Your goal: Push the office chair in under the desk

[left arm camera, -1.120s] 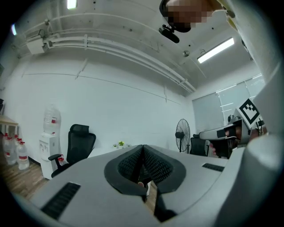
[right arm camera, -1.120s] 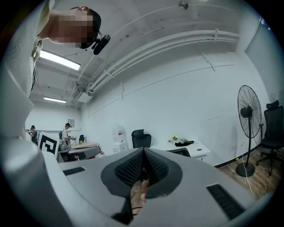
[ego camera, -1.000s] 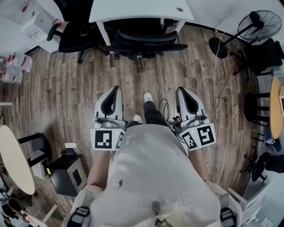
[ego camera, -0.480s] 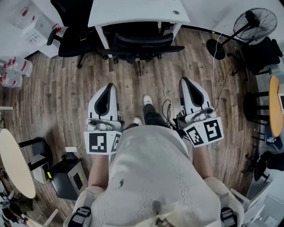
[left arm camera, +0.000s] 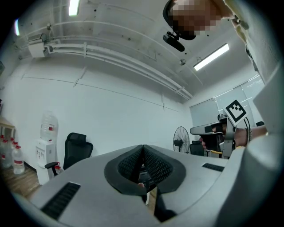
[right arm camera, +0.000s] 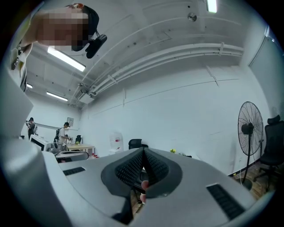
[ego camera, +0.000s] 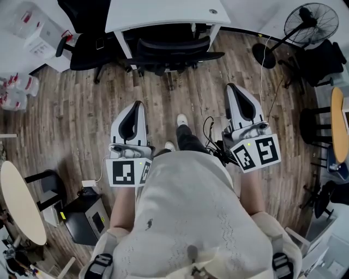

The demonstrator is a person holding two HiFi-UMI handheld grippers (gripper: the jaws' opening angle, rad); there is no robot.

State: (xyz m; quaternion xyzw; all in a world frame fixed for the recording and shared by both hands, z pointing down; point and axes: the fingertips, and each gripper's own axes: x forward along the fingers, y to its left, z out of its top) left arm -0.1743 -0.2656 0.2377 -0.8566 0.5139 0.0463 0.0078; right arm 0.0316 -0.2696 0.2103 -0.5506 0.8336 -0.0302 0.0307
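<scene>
In the head view the black office chair (ego camera: 173, 50) stands at the white desk (ego camera: 163, 12), its seat tucked beneath the desk's front edge and its backrest and arms showing. Both grippers hang well short of it over the wooden floor, pointing toward the desk. My left gripper (ego camera: 136, 104) is shut with nothing between its pads, and so is my right gripper (ego camera: 234, 87). In the left gripper view the jaws (left arm camera: 143, 150) meet tip to tip; the right gripper view shows the same (right arm camera: 143, 153). Neither gripper touches the chair.
A second black chair (ego camera: 87, 41) stands left of the desk. A floor fan (ego camera: 305, 24) and dark chairs (ego camera: 322, 60) stand at the right, with a cable (ego camera: 264, 82) across the floor. A round table (ego camera: 19, 201) and a black box (ego camera: 87, 215) are at lower left.
Both grippers have risen, the right one more, so they look larger and nearer the desk in the head view. Their jaws have stayed shut. The chair has not moved.
</scene>
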